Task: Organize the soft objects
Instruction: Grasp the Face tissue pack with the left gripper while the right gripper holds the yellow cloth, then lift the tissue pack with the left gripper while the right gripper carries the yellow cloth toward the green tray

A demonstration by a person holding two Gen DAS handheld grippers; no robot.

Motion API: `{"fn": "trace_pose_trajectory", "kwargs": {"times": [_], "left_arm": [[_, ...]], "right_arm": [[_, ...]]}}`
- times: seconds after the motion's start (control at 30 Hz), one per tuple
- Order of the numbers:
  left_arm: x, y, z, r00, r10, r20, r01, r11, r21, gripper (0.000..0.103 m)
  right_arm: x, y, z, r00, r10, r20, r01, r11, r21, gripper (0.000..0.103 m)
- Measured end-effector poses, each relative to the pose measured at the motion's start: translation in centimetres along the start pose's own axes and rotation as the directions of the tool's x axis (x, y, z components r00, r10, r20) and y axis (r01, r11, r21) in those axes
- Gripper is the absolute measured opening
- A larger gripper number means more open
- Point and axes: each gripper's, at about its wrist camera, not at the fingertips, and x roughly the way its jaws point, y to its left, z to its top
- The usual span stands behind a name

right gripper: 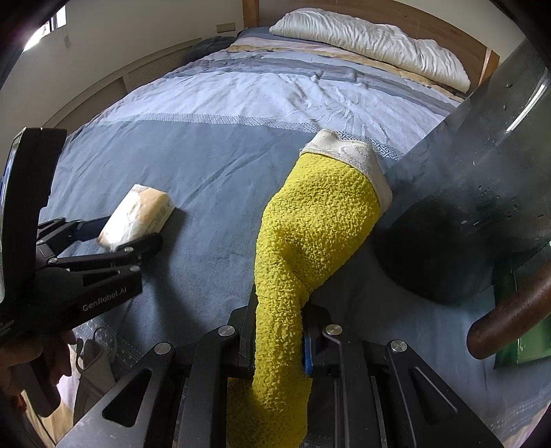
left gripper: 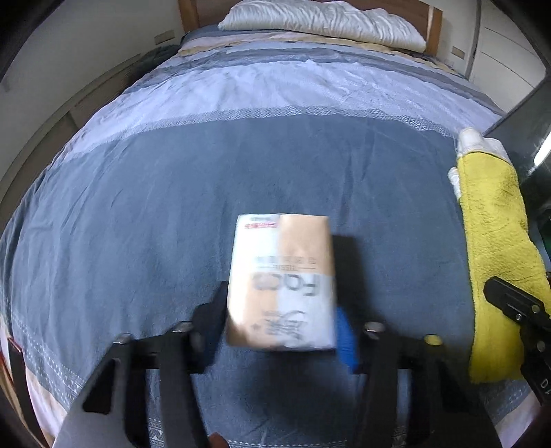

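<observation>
Left wrist view: left gripper (left gripper: 280, 312) has a soft rectangular tissue pack in tan-and-white plastic wrap (left gripper: 280, 281) between its black fingers, one w/ a blue pad (left gripper: 346, 336). Both fingers sit right against the pack's sides, pinching it. Pack is blurred, print only partly readable. Under it lies the bed w/ a blue-grey and pale lavender striped cover (left gripper: 172, 193); a long white wrinkled pillow (left gripper: 320, 22) lies at the far end against the wooden headboard. At right edge, a fuzzy yellow sock w/ a white cuff (left gripper: 492, 248) stretches along the frame, and part of the right gripper's black body pokes in low right; its fingers aren't shown here.

Right wrist view: right gripper (right gripper: 279, 339) is pressed together on the yellow sock (right gripper: 310, 234) near its toe end; cuff end points away, toward a dark metallic panel (right gripper: 482, 144) at right. This view shows what the other can't: the tissue pack (right gripper: 137, 215) from the side, near end between the left gripper's (right gripper: 129, 232) fingers, far end on or just above the cover; can't tell which. A hand (right gripper: 34, 355) grips that tool's handle low left. Also only here: a brown curved rail (right gripper: 516, 310) at right, and the bed (right gripper: 206, 155) w/ pillow (right gripper: 372, 41) beyond.
</observation>
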Motion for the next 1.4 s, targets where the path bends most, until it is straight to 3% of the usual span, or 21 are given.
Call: {"fn": "trace_pose_trajectory", "kwargs": {"times": [0.7, 1.4], "left_arm": [[-3.0, 0.4, 0.0, 0.998, 0.043, 0.05, -0.042, 0.999, -0.019, 0.046], [-10.9, 2.0, -1.5, 0.988, 0.067, 0.139, -0.054, 0.994, -0.091, 0.046]], "right_arm": [[-1.8, 1.2, -0.1, 0.999, -0.004, 0.032, 0.005, 1.0, -0.028, 0.017], [-9.2, 2.4, -1.6, 0.993, 0.005, 0.121, -0.002, 1.0, -0.025, 0.017]]}}
